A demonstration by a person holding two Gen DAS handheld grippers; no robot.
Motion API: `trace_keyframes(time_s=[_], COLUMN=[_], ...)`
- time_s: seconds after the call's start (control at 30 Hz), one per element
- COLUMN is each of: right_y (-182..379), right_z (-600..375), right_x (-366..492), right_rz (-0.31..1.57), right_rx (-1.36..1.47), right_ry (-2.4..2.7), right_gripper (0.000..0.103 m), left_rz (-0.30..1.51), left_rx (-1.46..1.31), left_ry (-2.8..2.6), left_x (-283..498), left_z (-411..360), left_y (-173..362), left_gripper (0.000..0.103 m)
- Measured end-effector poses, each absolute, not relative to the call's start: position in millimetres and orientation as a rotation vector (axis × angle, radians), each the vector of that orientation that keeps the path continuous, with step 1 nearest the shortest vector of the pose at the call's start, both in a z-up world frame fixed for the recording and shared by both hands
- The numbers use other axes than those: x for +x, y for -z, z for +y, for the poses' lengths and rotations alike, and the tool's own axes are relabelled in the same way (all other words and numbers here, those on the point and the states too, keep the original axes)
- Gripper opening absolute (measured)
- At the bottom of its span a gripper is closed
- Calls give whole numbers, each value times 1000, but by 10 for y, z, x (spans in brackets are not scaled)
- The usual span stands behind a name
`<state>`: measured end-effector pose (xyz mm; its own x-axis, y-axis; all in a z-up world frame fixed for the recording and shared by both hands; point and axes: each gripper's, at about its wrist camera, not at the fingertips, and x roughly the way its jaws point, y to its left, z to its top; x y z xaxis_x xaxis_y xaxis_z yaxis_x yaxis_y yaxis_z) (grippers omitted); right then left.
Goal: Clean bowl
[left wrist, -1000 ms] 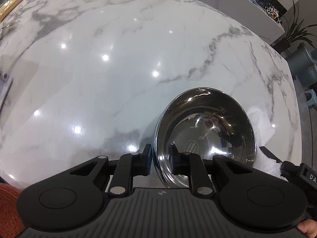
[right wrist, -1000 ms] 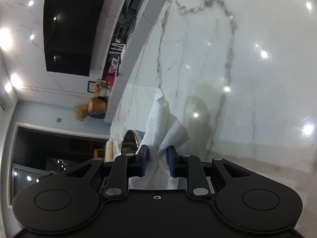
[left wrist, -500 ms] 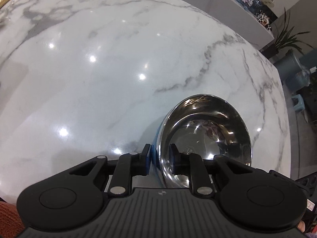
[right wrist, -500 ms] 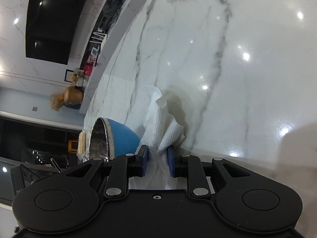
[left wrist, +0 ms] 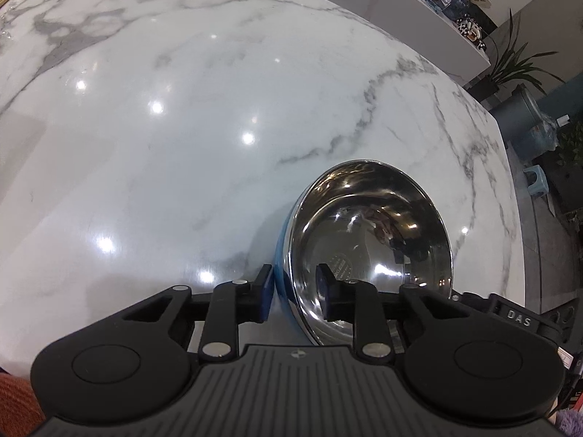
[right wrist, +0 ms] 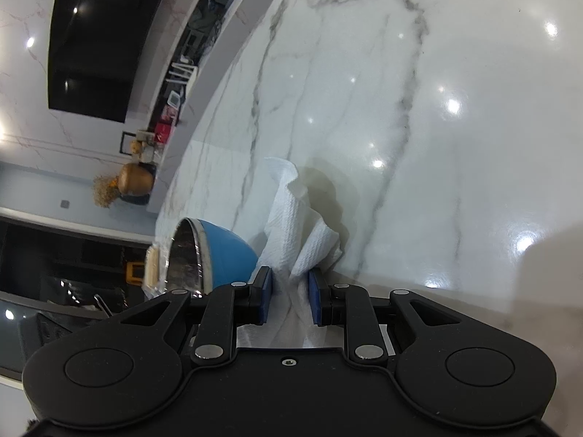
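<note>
So the left gripper (left wrist: 297, 293) has its jaws clamped on the rim of the bowl (left wrist: 368, 240), one pad on the blue outside, the other inside against the shiny steel. The bowl is tipped up on its side, the open mouth facing the left wrist camera, and its lower edge looks to be on or just above the table (left wrist: 182, 127); can't really tell if it's touching. You can see a round stamp on the inside bottom and a bunch of room reflections in the metal.

The right gripper (right wrist: 289, 300) has its jaws pinched onto a white paper towel (right wrist: 295, 225), crumpled and sticking out ahead of the pads, casting a shadow on the marble. From the right wrist view the bowl (right wrist: 222, 255) sits just beside the towel on the left, blue outside toward the towel, the two close together or maybe brushing.

The table is glossy white marble with grey veins and lots of ceiling light spots. Past its edge there's a potted plant (left wrist: 517, 65), and in the right view a golden vase (right wrist: 135, 182) under a dark wall panel (right wrist: 105, 40).
</note>
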<state>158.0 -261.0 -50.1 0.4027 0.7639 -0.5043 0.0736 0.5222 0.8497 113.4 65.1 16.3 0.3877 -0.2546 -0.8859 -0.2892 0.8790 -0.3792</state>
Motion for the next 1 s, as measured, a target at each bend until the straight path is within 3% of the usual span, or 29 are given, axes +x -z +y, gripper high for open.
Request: trace_keyframes(time_s=[0.1, 0.87, 1.0], right_y=[457, 524, 491], right_z=[-2663, -2469, -2452], right_x=[1586, 1640, 1619], right_rz=[1032, 1123, 1123], right_rx=[1003, 841, 835], right_ry=[-557, -533, -534], right_gripper=[20, 20, 20], left_rz=[1188, 1201, 1203], left_rx=[-519, -565, -609], left_ry=[-29, -67, -86], left_x=[1166, 1188, 1145], left_z=[667, 718, 748], left_y=[-149, -115, -132], left_gripper=[19, 19, 28])
